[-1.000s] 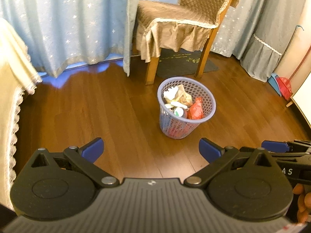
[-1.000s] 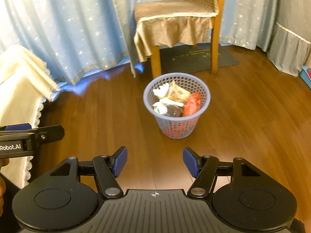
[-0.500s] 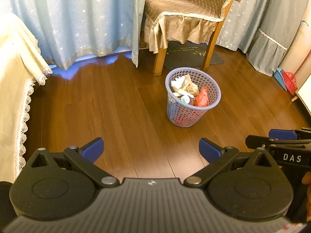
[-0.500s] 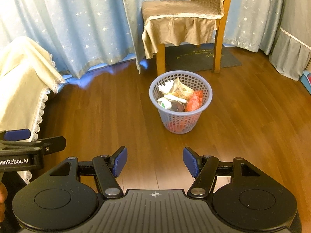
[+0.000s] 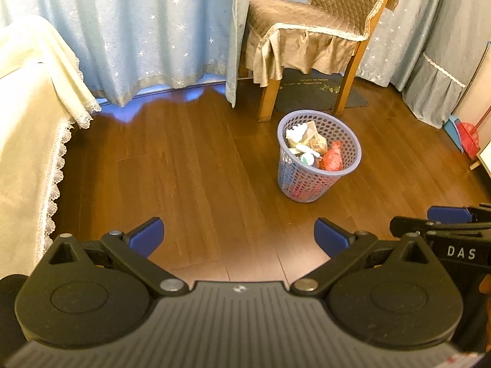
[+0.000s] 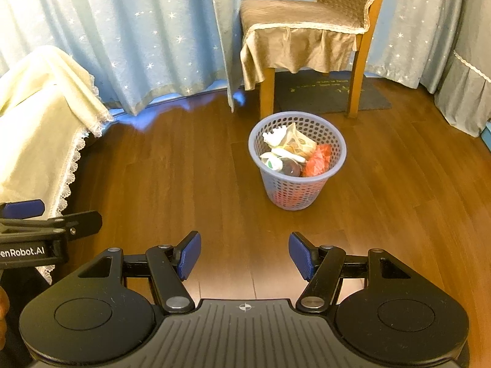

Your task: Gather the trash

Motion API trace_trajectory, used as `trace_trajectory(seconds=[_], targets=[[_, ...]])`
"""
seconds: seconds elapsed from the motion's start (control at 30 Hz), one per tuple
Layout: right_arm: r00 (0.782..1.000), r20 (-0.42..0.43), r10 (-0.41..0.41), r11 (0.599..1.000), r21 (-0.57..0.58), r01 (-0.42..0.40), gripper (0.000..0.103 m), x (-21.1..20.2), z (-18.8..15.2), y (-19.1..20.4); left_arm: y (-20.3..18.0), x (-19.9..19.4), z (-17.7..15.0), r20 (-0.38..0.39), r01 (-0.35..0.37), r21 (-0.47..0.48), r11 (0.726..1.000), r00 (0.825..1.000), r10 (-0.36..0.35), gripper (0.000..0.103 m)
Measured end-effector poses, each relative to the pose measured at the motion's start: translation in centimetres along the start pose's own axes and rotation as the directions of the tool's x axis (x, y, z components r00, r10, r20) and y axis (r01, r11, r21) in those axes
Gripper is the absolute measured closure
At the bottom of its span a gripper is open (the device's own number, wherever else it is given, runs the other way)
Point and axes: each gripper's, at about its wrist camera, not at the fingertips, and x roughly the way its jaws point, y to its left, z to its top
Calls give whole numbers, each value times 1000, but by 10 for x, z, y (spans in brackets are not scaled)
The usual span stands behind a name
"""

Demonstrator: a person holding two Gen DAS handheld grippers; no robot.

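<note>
Leftmost, a cream lace-edged cloth (image 5: pixel 27 141) drapes beside the wooden floor (image 5: pixel 184 168). Near, the left tongs (image 5: pixel 238 236) gape wide with nothing between them, and the right tongs (image 6: pixel 244 255) likewise stand wide and empty. Farther right, the lavender basket (image 6: pixel 337 165) holds the trash (image 6: pixel 291 153), just before a chair (image 6: pixel 307 30).

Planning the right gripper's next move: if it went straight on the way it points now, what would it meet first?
Probably the bare wooden floor just short of the trash basket; nothing stands between the open right gripper and it. Depth is uncertain.
</note>
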Motion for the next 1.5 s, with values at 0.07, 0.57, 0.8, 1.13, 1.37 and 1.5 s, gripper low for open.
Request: trace_trajectory(seconds=[0.07,0.57,0.8,1.13,1.37,1.5], targets=[[1000,-1,0,1000,-3,0,42,0,1,2,0,-1,-1,-1,-3,1,1000,1000,3,1],[1000,-22,-8,1000,3,8,42,0,-5,0,-2,-2,-5,-17,18,-5,1000,1000,-18,1],[1000,-30,-5,1000,7,5,42,1,-8,-1,-5,-1,-10,-28,22,-4,1000,999,-22,1],[999,-42,-25,1000,2,25,42,6,-12,-2,-8,-1,-12,-32,24,-11,1000,999,-25,1],[999,-44,-26,1000,4,26,42,7,-13,-3,-9,1,-13,-39,27,-15,1000,999,-28,1],[999,-44,-27,1000,3,28,42,8,-14,-3,-9,3,-13,-43,29,-16,999,999,-30,1]])
